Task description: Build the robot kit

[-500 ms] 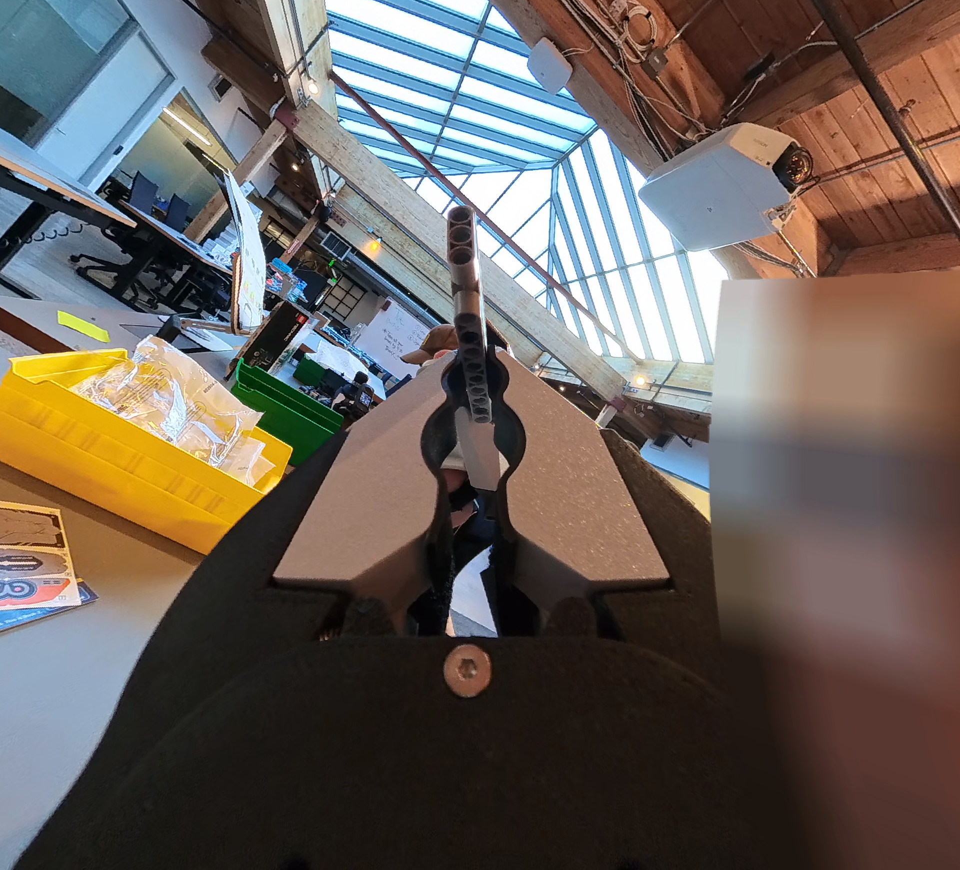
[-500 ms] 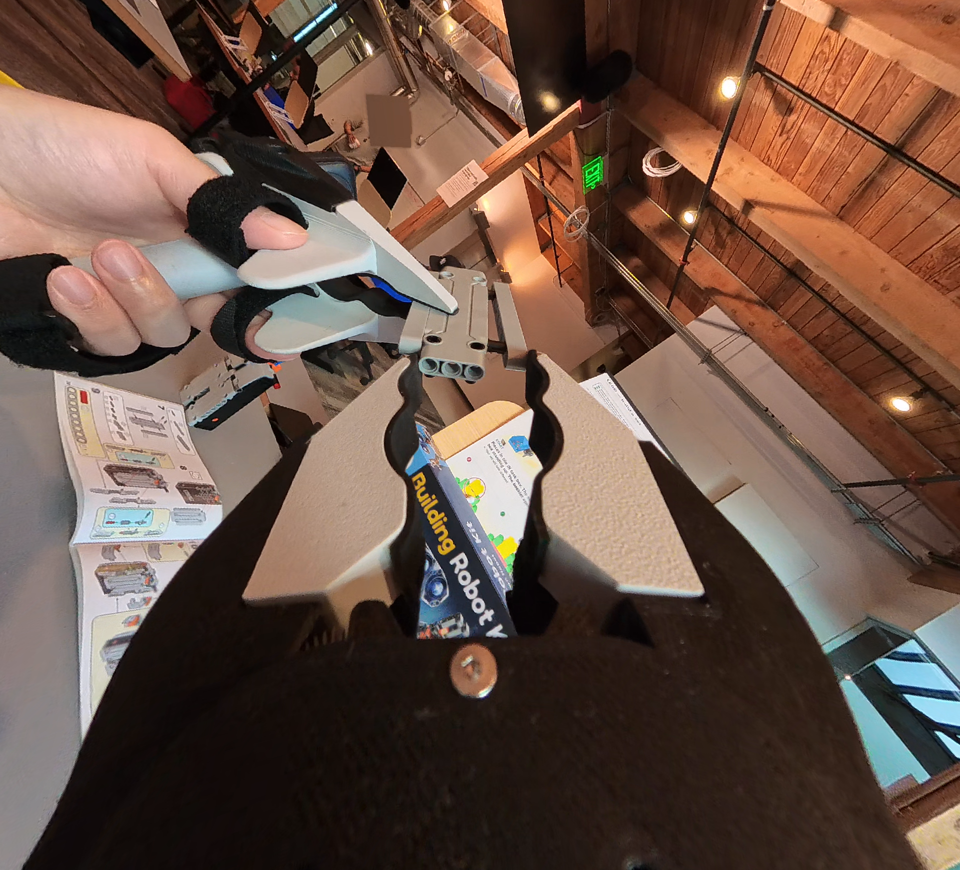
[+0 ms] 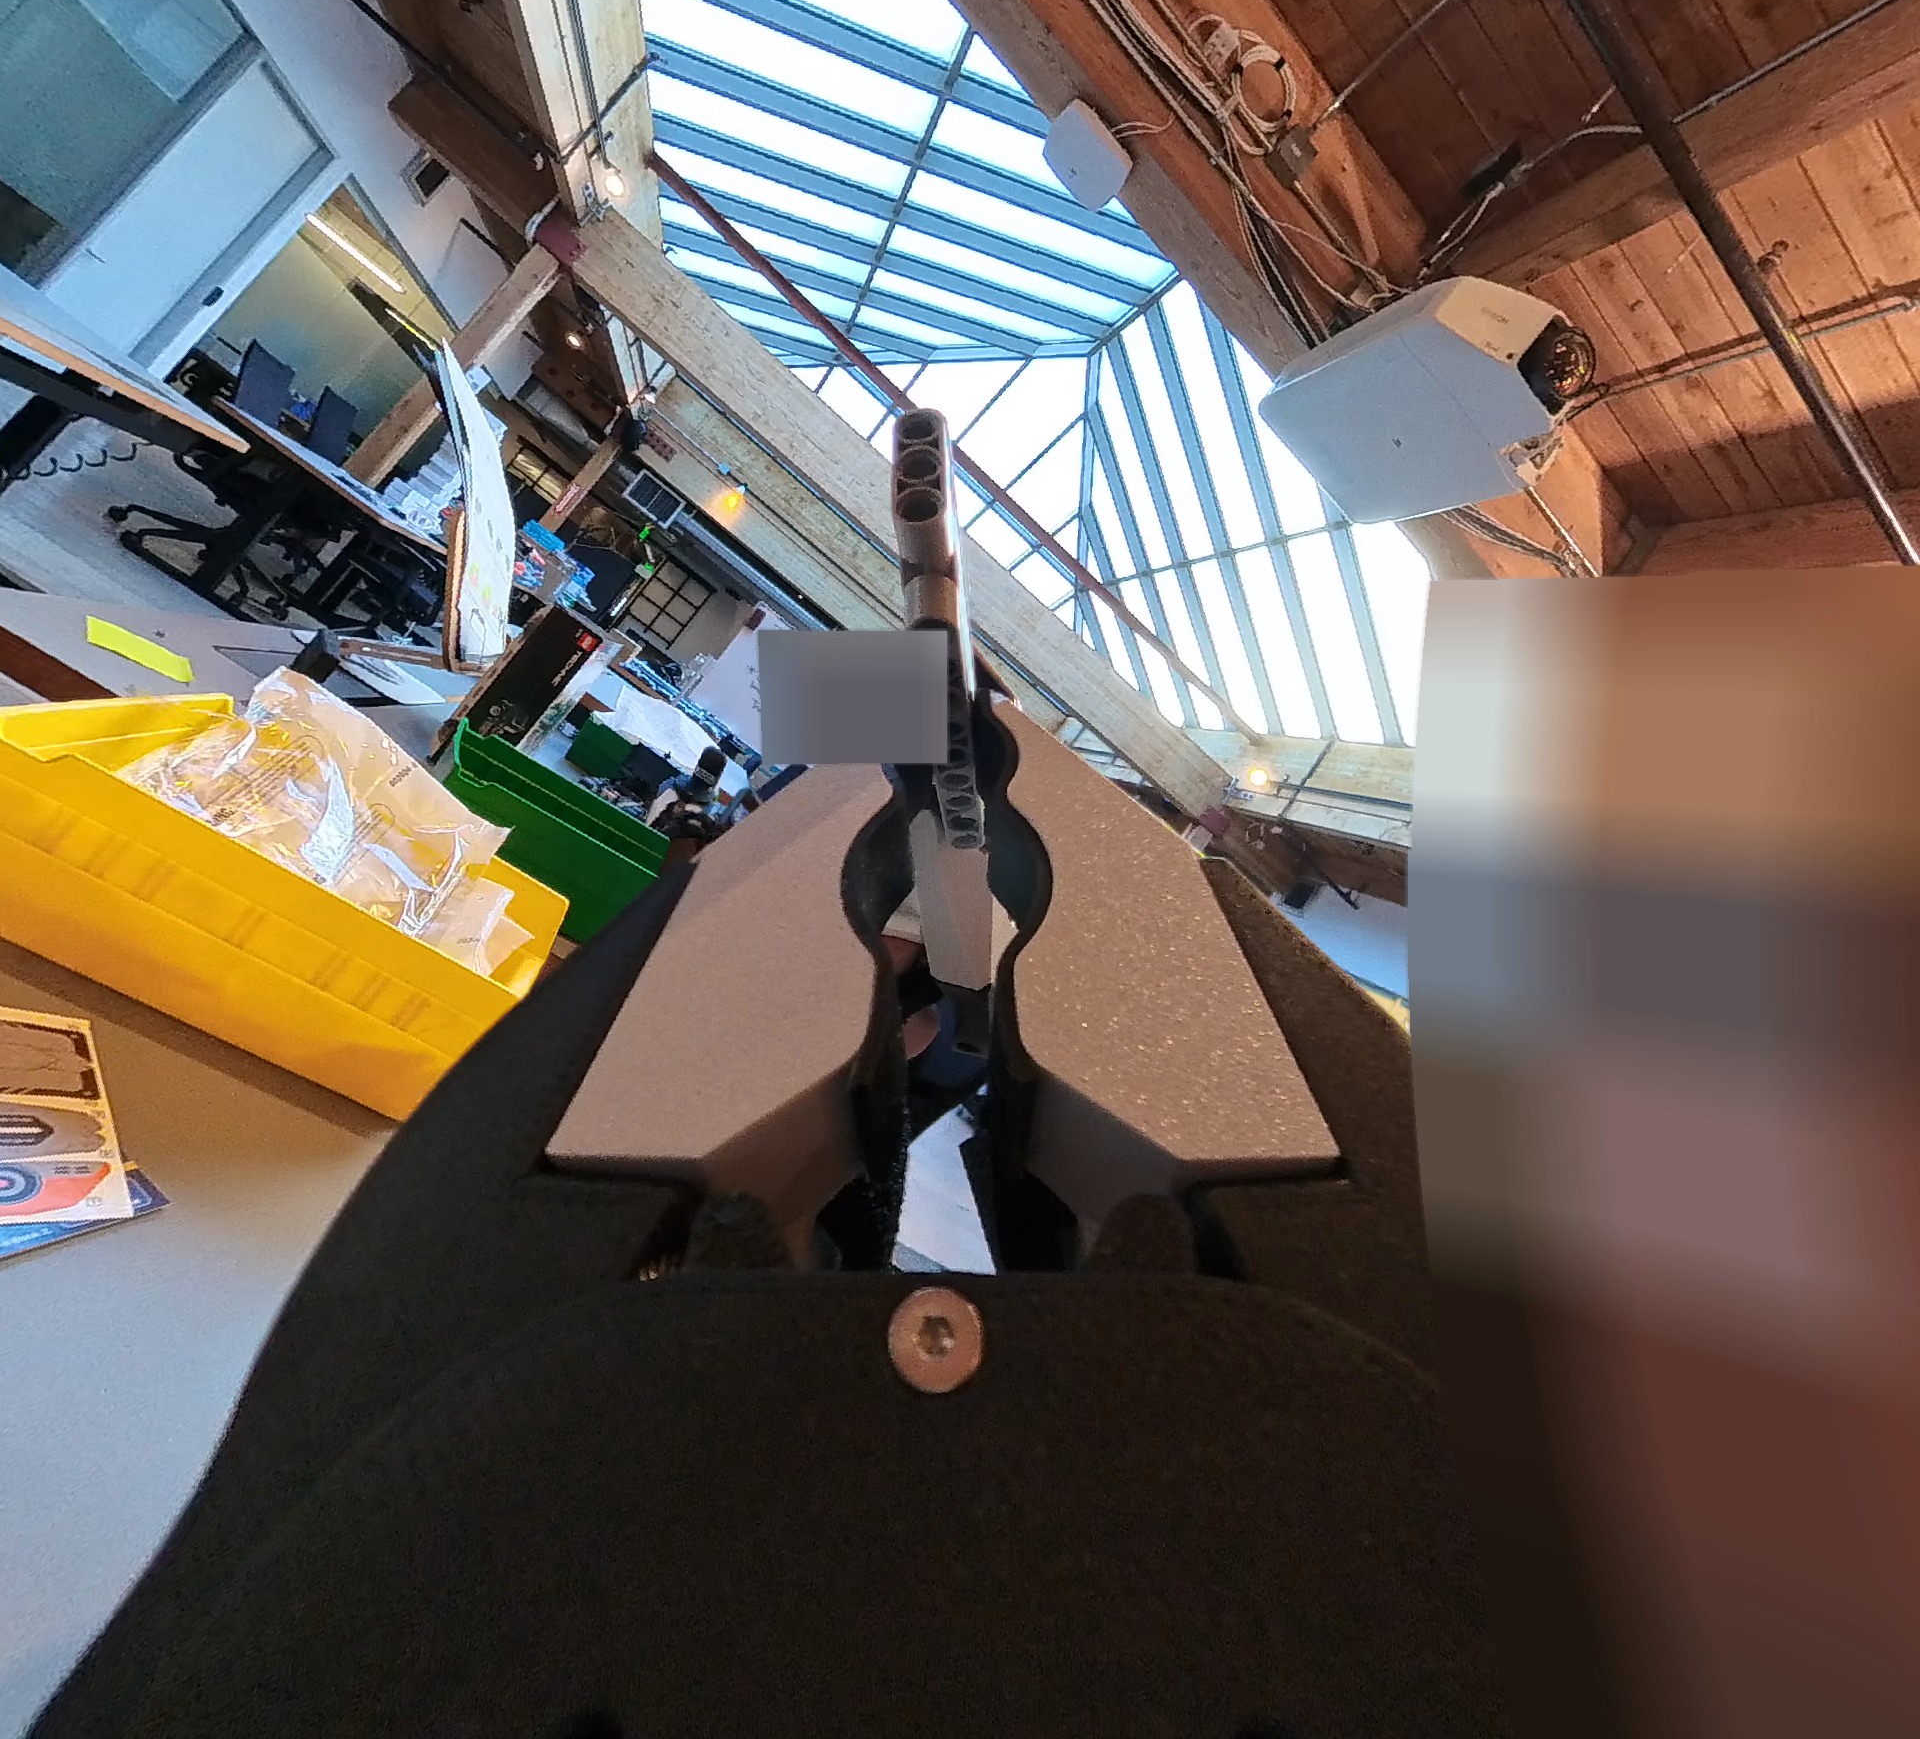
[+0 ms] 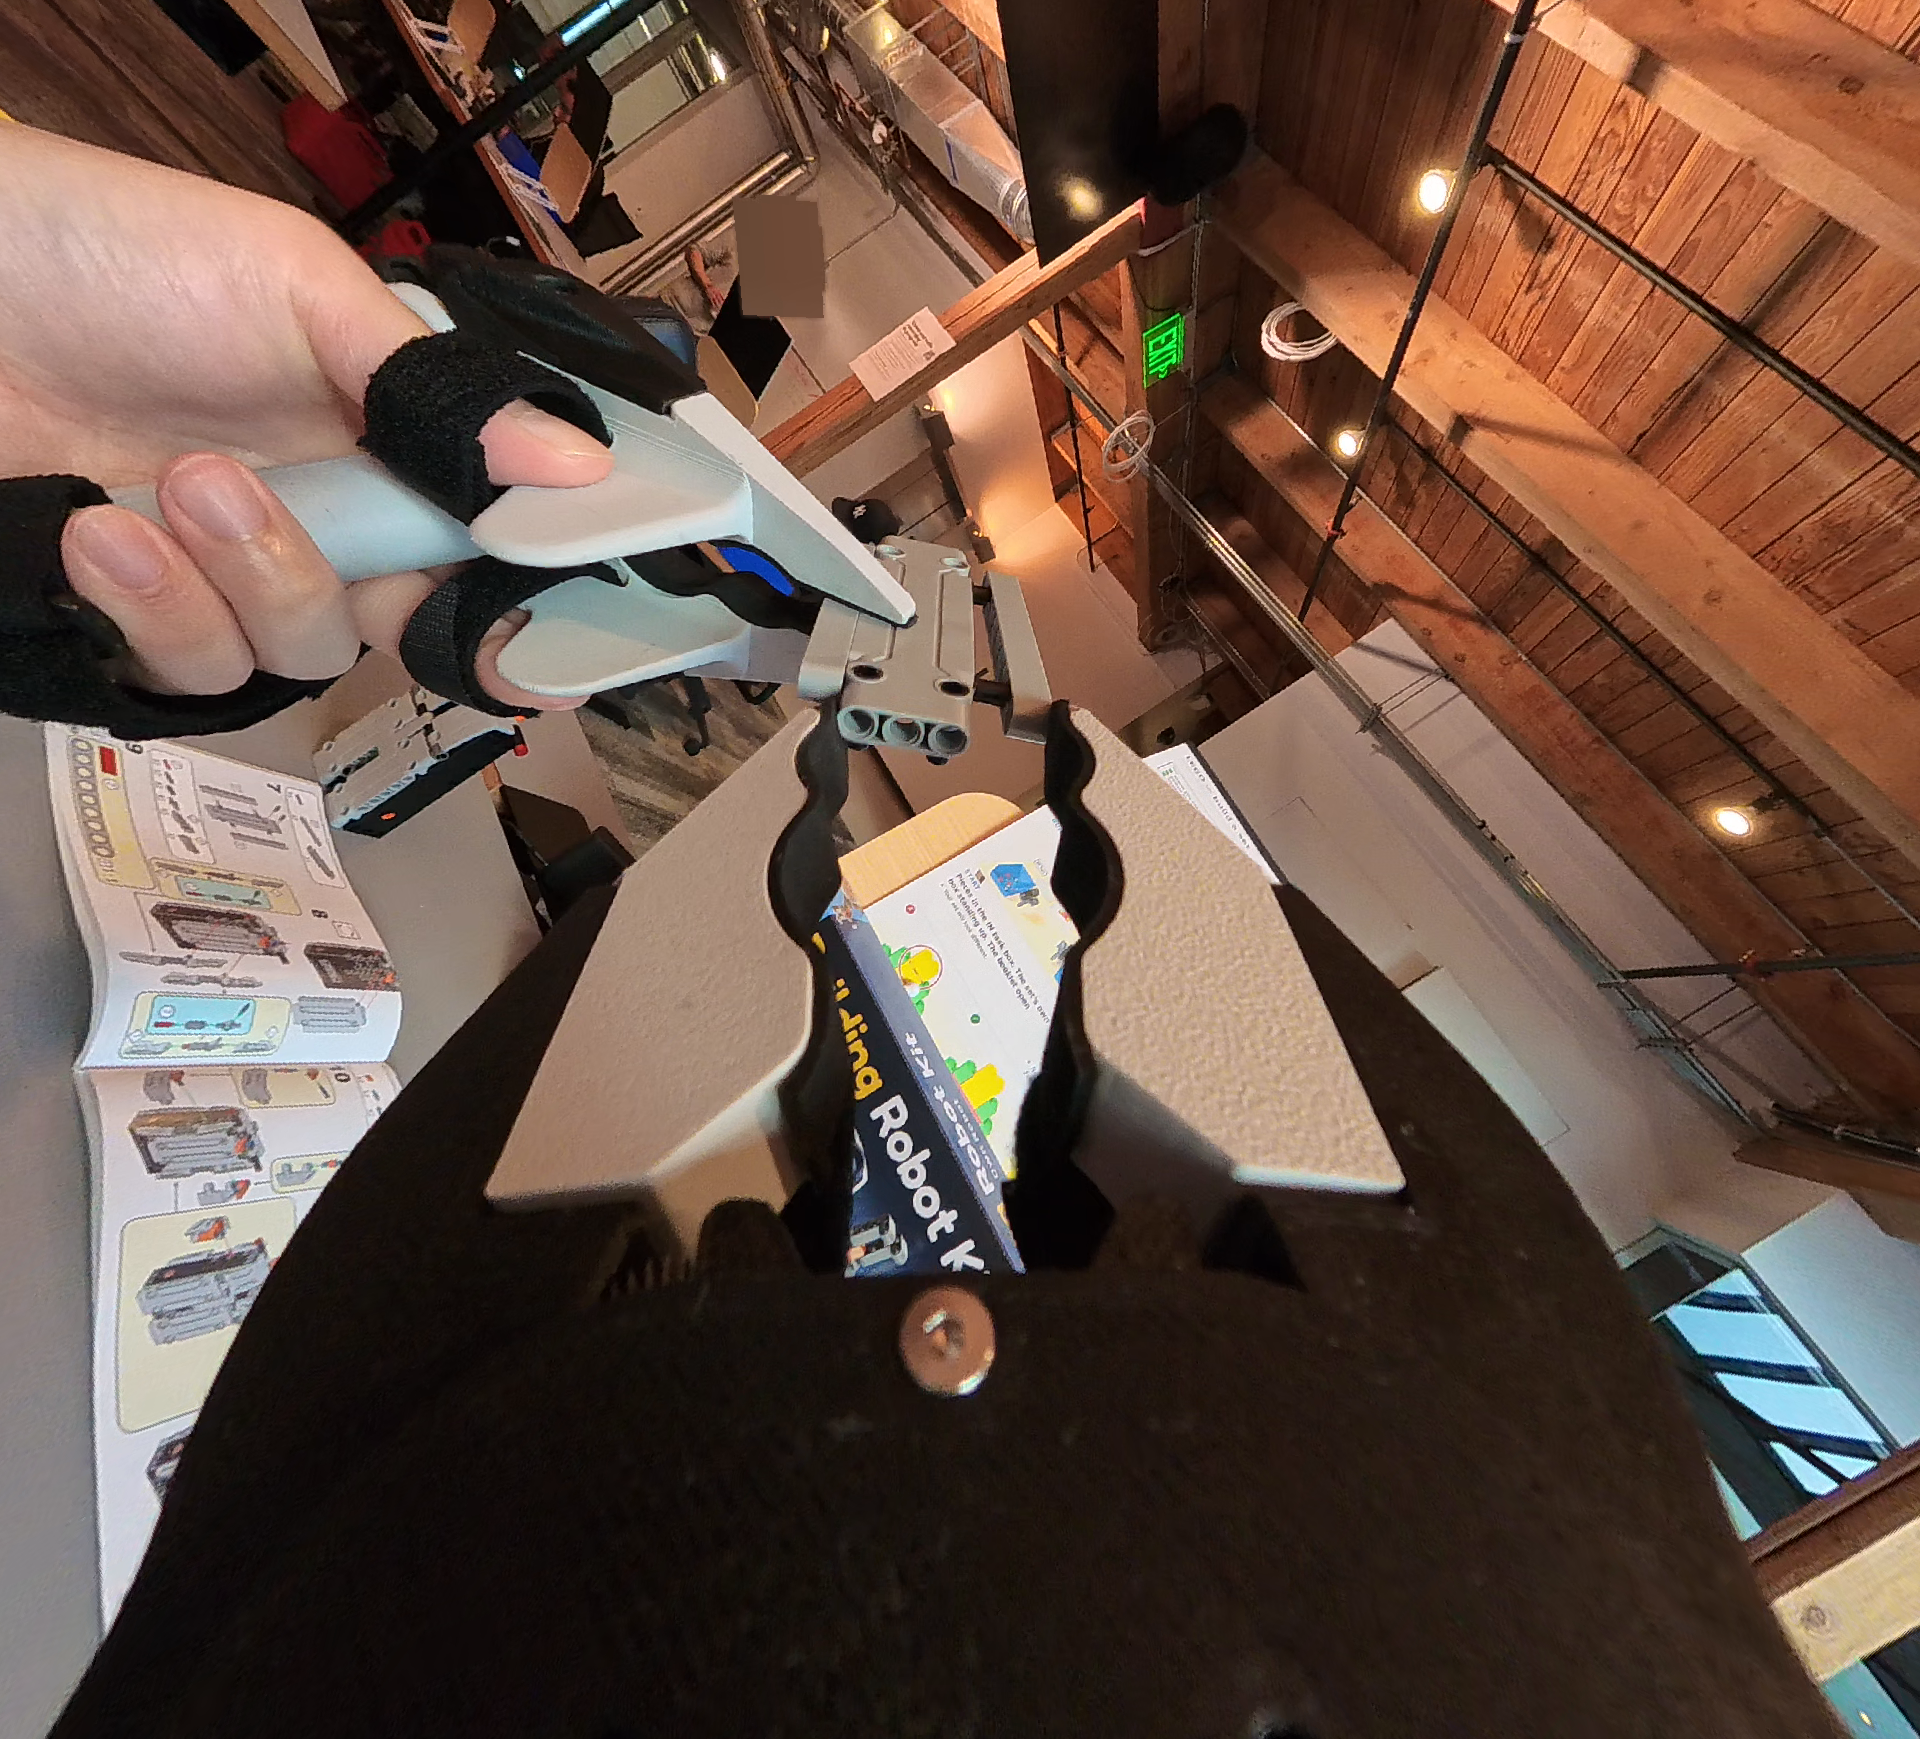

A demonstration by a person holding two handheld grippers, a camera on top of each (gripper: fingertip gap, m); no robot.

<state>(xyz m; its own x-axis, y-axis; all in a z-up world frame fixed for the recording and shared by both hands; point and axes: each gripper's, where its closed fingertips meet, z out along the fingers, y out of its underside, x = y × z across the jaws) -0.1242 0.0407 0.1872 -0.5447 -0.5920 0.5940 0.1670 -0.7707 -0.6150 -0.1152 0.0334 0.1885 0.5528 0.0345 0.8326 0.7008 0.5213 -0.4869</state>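
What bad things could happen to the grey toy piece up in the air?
The left gripper pinches the grey piece only by one end, high over the table, so it might twist loose and drop. The right gripper is open right beside it, and a bump could knock its thin side bar off its black pins.

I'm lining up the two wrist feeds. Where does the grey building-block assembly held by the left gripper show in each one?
Left wrist view: grey building-block assembly stands edge-on at centre, clamped between the left gripper fingers, rising toward the skylight.
Right wrist view: the same assembly sits upper centre, broad side showing, just above the open right gripper tips; the left gripper holds it from the left.
Shared landmark: the assembly itself; no background thing clearly shows in both.
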